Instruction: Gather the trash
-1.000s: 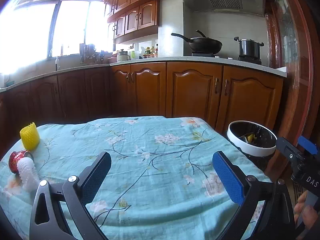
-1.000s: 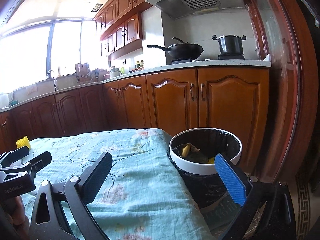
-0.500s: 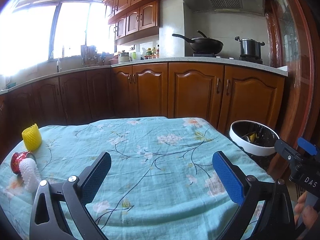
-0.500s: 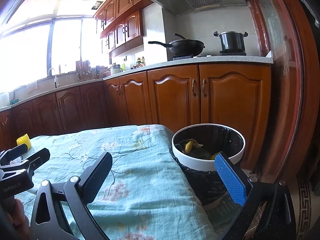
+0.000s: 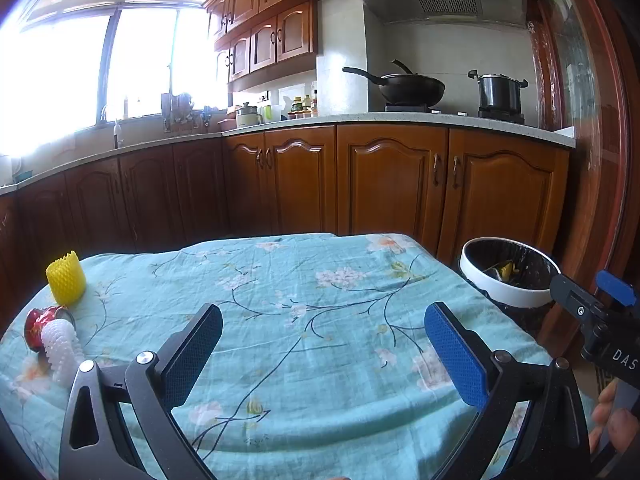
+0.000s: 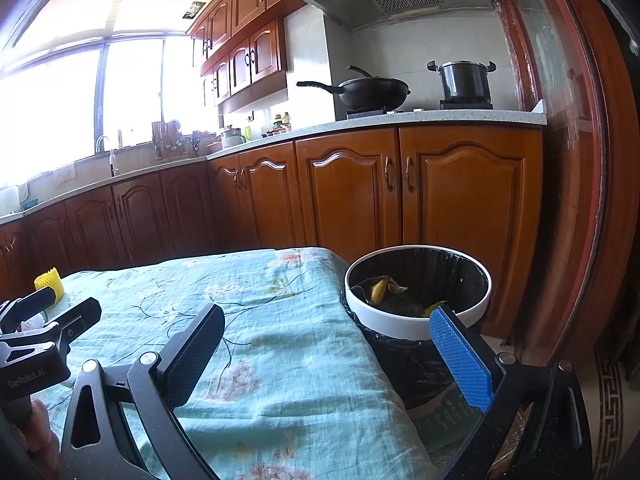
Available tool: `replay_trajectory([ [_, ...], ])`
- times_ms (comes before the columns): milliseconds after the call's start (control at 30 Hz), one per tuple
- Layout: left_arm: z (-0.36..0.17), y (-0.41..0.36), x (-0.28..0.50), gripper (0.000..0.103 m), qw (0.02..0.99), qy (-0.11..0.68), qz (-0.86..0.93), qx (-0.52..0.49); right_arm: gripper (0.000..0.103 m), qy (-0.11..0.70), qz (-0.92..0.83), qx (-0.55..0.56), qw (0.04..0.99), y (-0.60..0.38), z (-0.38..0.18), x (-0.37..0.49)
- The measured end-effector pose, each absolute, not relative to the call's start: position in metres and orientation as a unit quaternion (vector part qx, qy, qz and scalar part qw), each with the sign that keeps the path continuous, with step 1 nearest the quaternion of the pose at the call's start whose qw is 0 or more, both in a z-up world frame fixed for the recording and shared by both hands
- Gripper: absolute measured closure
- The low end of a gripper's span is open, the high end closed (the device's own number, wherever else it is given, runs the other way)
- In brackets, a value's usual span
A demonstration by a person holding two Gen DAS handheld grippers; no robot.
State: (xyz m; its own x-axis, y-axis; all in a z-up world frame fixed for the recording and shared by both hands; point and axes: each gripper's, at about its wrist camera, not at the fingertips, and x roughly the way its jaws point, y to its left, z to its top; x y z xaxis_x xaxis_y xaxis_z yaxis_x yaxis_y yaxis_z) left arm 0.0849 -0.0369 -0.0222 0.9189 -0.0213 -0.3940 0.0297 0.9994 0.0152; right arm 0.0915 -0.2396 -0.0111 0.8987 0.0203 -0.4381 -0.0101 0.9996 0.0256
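Hovering: left gripper [image 5: 323, 350], right gripper [image 6: 328, 350], jaws apart | red can [image 5: 40, 322] half-hidden by white foam net [image 5: 62, 350]

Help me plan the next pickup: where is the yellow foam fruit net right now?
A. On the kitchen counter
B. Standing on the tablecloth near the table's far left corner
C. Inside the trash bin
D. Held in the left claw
B: the yellow foam fruit net stands on the tablecloth at the far left, and the left claw is open and empty.

Teal floral tablecloth [image 5: 320, 344], yellow foam net [image 5: 66, 278], white-rimmed bin [image 6: 416, 320] w/ black liner.
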Motion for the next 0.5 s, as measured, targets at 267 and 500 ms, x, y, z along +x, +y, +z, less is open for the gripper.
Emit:
replay_trajectory([
  [267,-0.0238,-0.0348,0.0860,0.002,0.980,0.199,-0.012,0.013,0.000,0.225,0.008,0.014,0.974,-0.2397,-0.0111,0.0907],
  [500,-0.0237,-0.0342,0.0875,0.002,0.979,0.203,-0.018,0.015,0.000,0.227,0.007,0.016,0.974,-0.2401,-0.0113,0.0899],
])
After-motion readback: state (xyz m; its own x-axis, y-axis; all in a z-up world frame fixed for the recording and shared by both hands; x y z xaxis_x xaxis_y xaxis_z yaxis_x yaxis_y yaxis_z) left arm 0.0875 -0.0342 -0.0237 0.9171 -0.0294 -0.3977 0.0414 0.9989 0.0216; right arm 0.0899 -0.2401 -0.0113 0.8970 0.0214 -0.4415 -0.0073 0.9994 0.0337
